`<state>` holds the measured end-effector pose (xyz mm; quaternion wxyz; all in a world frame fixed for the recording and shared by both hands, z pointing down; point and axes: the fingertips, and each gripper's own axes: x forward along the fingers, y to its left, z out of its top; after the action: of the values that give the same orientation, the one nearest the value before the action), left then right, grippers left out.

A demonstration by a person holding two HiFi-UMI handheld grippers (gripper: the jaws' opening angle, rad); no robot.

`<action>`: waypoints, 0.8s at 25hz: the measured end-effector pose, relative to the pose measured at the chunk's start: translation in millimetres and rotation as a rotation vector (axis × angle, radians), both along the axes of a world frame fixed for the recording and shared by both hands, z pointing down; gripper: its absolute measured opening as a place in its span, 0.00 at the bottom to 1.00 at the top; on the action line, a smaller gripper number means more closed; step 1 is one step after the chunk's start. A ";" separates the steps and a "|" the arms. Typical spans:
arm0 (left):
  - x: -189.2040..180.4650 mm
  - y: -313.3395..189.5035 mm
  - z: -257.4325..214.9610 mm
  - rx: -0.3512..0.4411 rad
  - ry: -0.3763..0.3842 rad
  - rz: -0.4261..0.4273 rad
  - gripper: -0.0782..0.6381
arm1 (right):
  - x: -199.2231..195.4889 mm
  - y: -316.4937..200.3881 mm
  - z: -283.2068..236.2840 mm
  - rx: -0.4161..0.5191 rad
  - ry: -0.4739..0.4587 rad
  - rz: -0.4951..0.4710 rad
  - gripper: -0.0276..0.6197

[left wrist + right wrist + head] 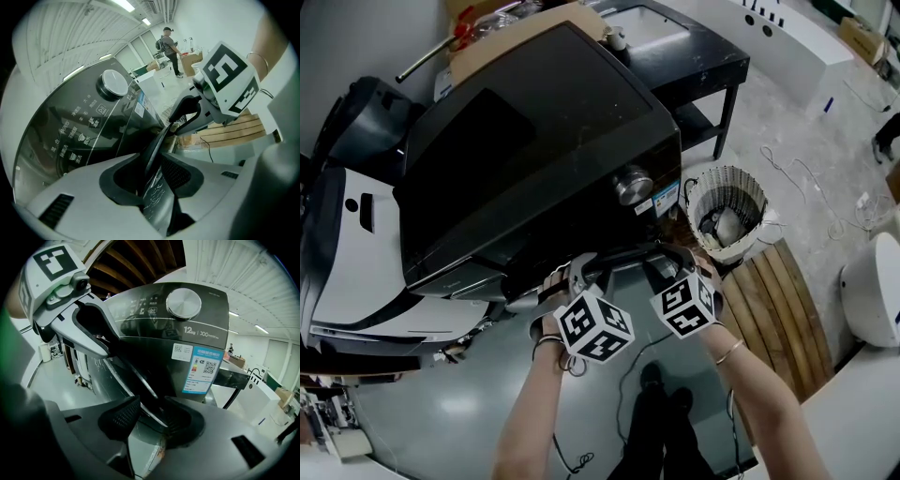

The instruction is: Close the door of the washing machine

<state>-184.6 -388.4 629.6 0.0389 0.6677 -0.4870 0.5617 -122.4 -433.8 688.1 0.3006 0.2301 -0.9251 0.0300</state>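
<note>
The dark washing machine point(534, 141) stands below me, its round knob point(632, 184) at the front edge. Its door point(628, 258) swings out at the front, and both grippers are at the door's rim. My left gripper point(572, 277) is shut on the rim; in the left gripper view the dark edge point(157, 145) runs between its pads point(180, 173). My right gripper point(680, 267) straddles the same rim point(136, 380) farther right, its jaws wide with a gap beside the thin edge. Each gripper appears in the other's view: the right one point(187, 110), the left one point(101, 338).
A wicker basket point(727, 211) with items stands right of the machine, on a slatted wooden platform point(778, 300). A black table point(694, 56) is behind it. White appliances sit at the left point(356, 281) and far right point(872, 291). A person point(169, 44) stands far off.
</note>
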 end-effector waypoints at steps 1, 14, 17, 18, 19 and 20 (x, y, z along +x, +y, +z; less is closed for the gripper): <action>-1.4 -2.0 -0.4 0.003 -0.002 -0.002 0.33 | -1.6 -2.4 -0.1 0.000 0.000 0.005 0.30; -19.4 -25.4 3.4 0.016 -0.042 -0.017 0.33 | -26.7 -28.0 3.1 0.055 -0.035 -0.001 0.28; -18.5 -23.0 2.2 0.016 -0.042 -0.019 0.33 | -25.5 -25.8 1.9 0.041 -0.018 -0.028 0.28; -18.0 -22.0 1.6 0.018 -0.044 -0.021 0.33 | -24.7 -24.9 1.5 0.033 -0.014 -0.030 0.28; -17.7 -21.1 1.0 0.020 -0.047 -0.024 0.33 | -24.1 -24.1 0.9 0.026 -0.007 -0.032 0.28; -17.5 -20.5 0.5 0.022 -0.051 -0.026 0.33 | -23.7 -23.6 0.4 0.022 0.001 -0.032 0.28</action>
<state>-202.1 -409.0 630.1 0.0268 0.6472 -0.5026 0.5726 -146.0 -457.4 688.5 0.2990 0.2183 -0.9288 0.0148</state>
